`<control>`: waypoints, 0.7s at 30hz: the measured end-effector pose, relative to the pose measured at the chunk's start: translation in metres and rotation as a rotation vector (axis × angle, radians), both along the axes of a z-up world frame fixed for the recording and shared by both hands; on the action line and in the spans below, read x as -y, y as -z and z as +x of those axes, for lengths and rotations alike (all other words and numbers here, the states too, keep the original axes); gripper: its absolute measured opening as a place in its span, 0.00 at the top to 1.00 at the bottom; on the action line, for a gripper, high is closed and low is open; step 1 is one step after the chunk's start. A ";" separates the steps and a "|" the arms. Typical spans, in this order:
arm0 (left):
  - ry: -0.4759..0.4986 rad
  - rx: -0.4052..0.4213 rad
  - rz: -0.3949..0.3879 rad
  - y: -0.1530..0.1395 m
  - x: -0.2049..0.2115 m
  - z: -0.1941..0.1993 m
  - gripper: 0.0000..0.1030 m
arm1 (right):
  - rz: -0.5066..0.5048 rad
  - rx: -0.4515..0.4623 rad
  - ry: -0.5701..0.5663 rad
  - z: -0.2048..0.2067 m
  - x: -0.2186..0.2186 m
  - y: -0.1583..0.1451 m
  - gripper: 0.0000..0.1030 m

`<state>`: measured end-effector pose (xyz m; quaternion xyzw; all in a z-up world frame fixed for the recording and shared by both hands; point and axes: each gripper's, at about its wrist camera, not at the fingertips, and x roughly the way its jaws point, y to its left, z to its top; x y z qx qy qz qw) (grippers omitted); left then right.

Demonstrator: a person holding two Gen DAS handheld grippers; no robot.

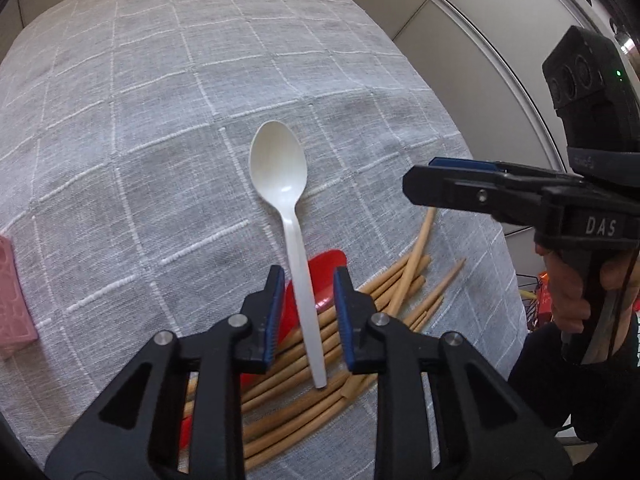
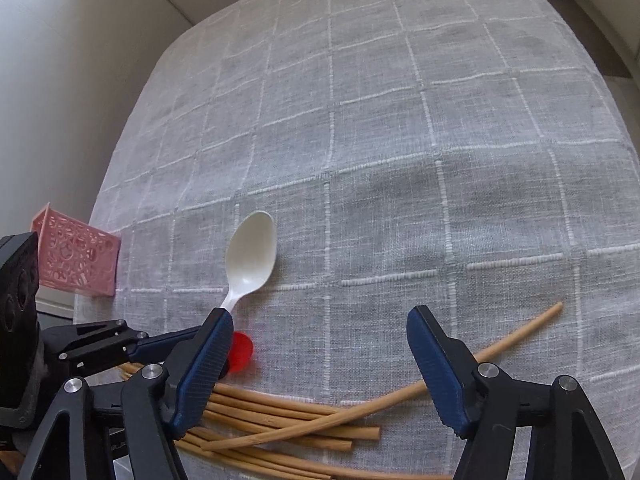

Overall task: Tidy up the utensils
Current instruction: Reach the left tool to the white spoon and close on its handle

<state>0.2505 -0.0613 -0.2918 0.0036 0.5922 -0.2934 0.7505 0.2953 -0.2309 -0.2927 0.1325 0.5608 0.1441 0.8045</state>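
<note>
Bare tablecloth (image 2: pixel 440 120) beyond — chopsticks (image 2: pixel 288 420) perhaps obstructing

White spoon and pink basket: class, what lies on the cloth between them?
Nothing: only bare checked tablecloth lies between the white spoon and the pink basket, shown best in the right wrist view.

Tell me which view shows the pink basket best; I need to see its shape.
The right wrist view: the pink basket shows two lattice sides and its open rim. The left wrist view catches only a cropped sliver at the frame edge.
</note>
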 end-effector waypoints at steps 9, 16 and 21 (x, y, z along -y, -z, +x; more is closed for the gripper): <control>0.005 0.050 0.024 -0.018 -0.001 -0.002 0.59 | 0.044 -0.035 0.052 0.002 0.017 0.005 0.26; -0.100 0.045 0.034 -0.014 0.016 0.034 0.59 | 0.059 -0.041 0.056 0.000 0.021 0.004 0.26; -0.110 0.039 0.148 -0.010 0.038 0.054 0.59 | 0.028 -0.038 0.078 0.002 0.024 0.002 0.26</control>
